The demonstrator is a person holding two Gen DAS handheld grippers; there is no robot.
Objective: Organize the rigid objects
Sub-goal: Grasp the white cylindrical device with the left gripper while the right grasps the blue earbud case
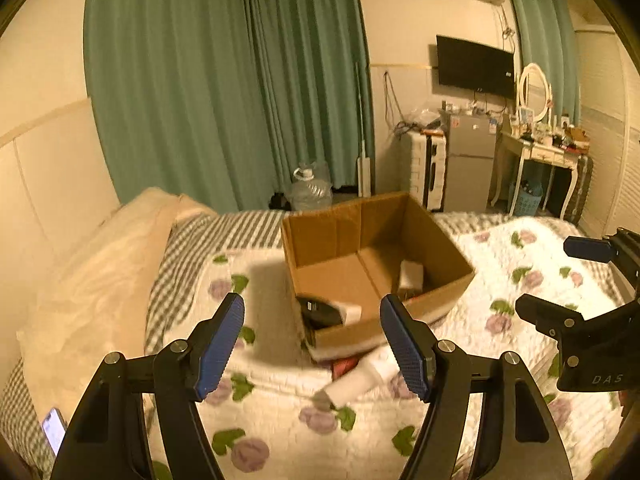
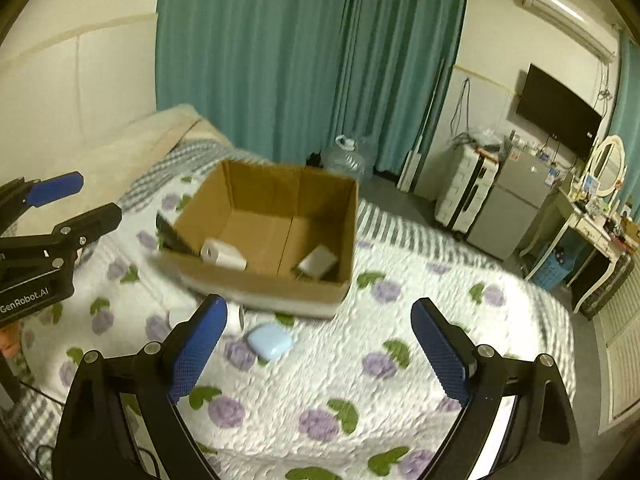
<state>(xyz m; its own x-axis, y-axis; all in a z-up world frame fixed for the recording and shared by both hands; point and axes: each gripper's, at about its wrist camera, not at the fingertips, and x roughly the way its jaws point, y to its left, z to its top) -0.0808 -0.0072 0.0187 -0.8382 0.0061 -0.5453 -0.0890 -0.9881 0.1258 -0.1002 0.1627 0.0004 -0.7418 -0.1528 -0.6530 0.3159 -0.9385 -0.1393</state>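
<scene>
An open cardboard box (image 1: 440, 248) (image 2: 276, 284) sits on the flowered quilt. Inside it lie a white block (image 2: 222, 255), a white adapter (image 2: 319, 261) and a black item (image 1: 318, 312) at the near left corner. My left gripper (image 1: 312, 344) is open and empty, above the quilt just in front of the box. A white tube (image 1: 360, 380) and a red item (image 1: 344, 364) lie between its fingers on the quilt. My right gripper (image 2: 316, 344) is open and empty. A light blue case (image 2: 269, 342) lies on the quilt in front of it, near the left finger.
A cream pillow (image 1: 88, 288) lies at the bed's head on the left. A phone (image 1: 54, 430) lies at the bed's near left edge. Beyond the bed stand a water jug (image 1: 310, 190), a suitcase (image 2: 464, 192), a small fridge (image 1: 470, 160) and a dressing table (image 1: 540, 152).
</scene>
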